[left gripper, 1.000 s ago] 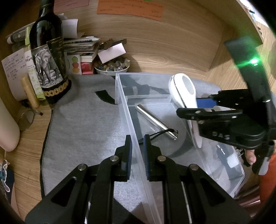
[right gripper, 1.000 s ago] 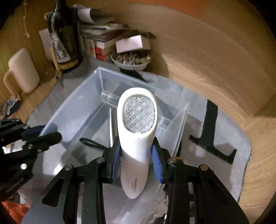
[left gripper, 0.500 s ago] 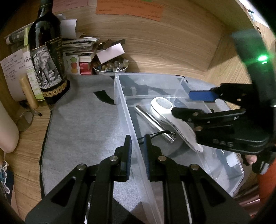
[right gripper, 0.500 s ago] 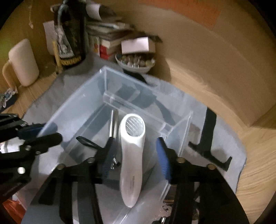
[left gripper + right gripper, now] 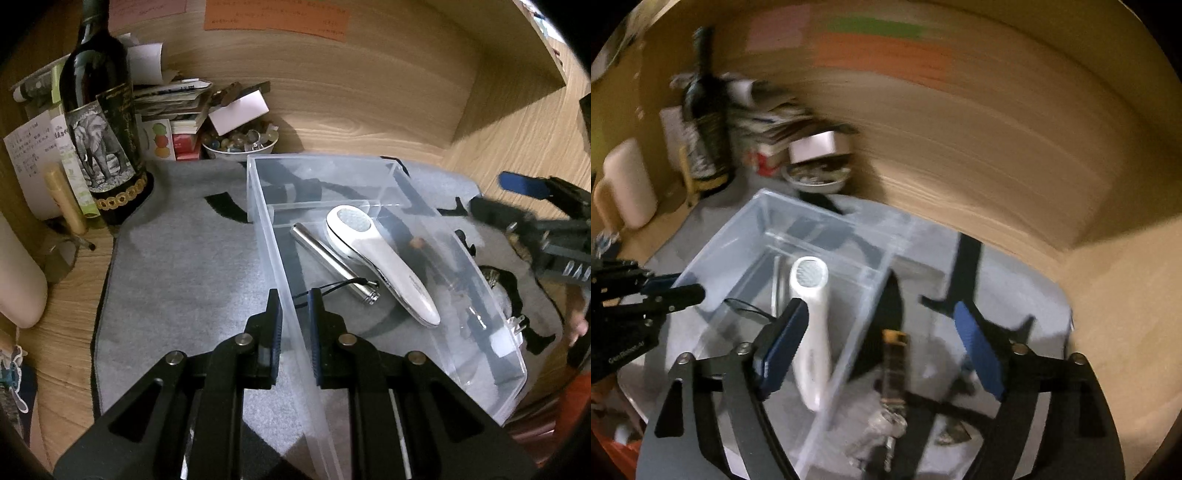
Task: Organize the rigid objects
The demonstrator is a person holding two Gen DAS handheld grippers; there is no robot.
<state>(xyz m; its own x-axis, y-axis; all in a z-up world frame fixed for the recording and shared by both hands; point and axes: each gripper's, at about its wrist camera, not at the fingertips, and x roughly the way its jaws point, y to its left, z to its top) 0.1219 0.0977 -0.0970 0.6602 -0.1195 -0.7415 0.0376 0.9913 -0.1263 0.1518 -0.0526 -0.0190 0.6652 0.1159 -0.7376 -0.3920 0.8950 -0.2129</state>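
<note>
- The clear plastic bin [image 5: 384, 173] is the landmark; it sits on a grey mat [image 5: 177, 266] on the wooden counter [image 5: 517, 122].
- The left hand-held gripper [image 5: 294, 306] is clamped on the bin's near side wall, one pad on each face. That hold looks right for steadying the bin and should not loosen.
- The white handheld device [image 5: 380, 258] lies flat inside the bin, just beside a metal flashlight [image 5: 332, 262], with its round head toward the bin's inner divider.
- The right hand-held gripper [image 5: 882, 350] is opening, its pads wide apart with nothing between them, over the bin's right wall.
- Judgement: clear that wall without nudging it, then go for the small items on the mat outside it [image 5: 894, 369], which are too blurred to name.
</note>
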